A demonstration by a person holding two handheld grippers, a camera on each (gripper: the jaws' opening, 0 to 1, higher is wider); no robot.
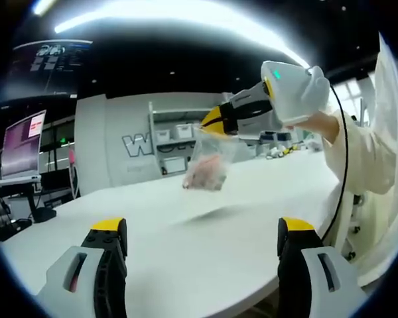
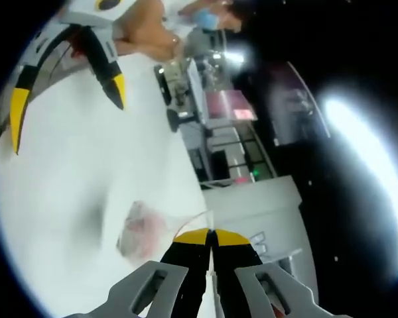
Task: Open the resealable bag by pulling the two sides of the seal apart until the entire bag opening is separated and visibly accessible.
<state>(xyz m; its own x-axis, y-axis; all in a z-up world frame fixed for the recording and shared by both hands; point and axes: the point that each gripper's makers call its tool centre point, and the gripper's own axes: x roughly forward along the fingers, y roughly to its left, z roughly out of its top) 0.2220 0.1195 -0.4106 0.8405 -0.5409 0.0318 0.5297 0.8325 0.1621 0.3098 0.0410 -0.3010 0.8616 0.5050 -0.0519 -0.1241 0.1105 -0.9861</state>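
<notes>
A small clear resealable bag (image 1: pixel 209 165) with pinkish contents hangs in the air above the white table (image 1: pixel 252 225). My right gripper (image 1: pixel 215 121) comes in from the right, its yellow-tipped jaws shut on the bag's top edge. At the bottom of the left gripper view my left gripper (image 1: pixel 202 228) stands open, wide apart and well short of the bag. In the right gripper view the right gripper (image 2: pixel 211 235) is pinched shut on the seal edge, and the bag (image 2: pixel 144 230) dangles over the table (image 2: pixel 60 192). The open left gripper (image 2: pixel 66 109) shows at upper left.
A person's hand and white sleeve (image 1: pixel 365 159) hold the right gripper. A monitor (image 1: pixel 21 142) stands on a desk at far left, and shelves with bins (image 1: pixel 176 142) line the back wall. Desks with a pink screen (image 2: pixel 229 105) lie beyond the table's edge.
</notes>
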